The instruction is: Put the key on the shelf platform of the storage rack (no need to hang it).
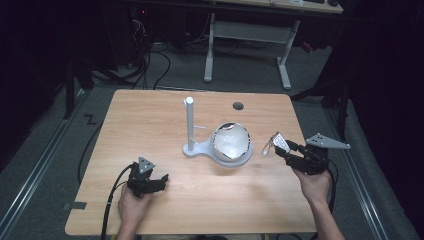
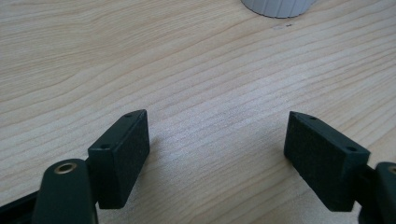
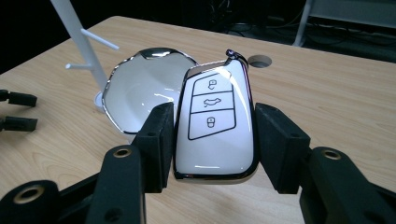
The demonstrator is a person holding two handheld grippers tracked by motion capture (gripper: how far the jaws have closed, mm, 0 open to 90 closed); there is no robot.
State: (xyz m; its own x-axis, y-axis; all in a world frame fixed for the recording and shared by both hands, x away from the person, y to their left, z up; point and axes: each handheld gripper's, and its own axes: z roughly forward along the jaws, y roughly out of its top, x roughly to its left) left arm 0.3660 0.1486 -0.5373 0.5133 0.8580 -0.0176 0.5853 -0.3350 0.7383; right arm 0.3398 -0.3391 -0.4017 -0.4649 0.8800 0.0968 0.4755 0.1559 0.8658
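My right gripper (image 3: 212,140) is shut on a white car key fob (image 3: 215,126) with three button outlines and a chrome rim, held by its two long sides. Seen from above, the right gripper (image 1: 282,148) holds the key fob (image 1: 279,143) above the table, right of the white bowl (image 1: 231,142). The bowl (image 3: 140,91) has a chrome edge and stands on a white base with a thin upright post (image 1: 190,122) bearing small pegs. My left gripper (image 1: 155,182) rests low over the table at the front left, jaws open, with bare wood between its pads (image 2: 123,156).
The wooden table (image 1: 150,115) has a round cable hole (image 1: 238,106) near its far edge. Beyond the table are a white desk frame (image 1: 247,45) and cables on the dark floor. In the left gripper view the white base's edge (image 2: 278,7) lies ahead.
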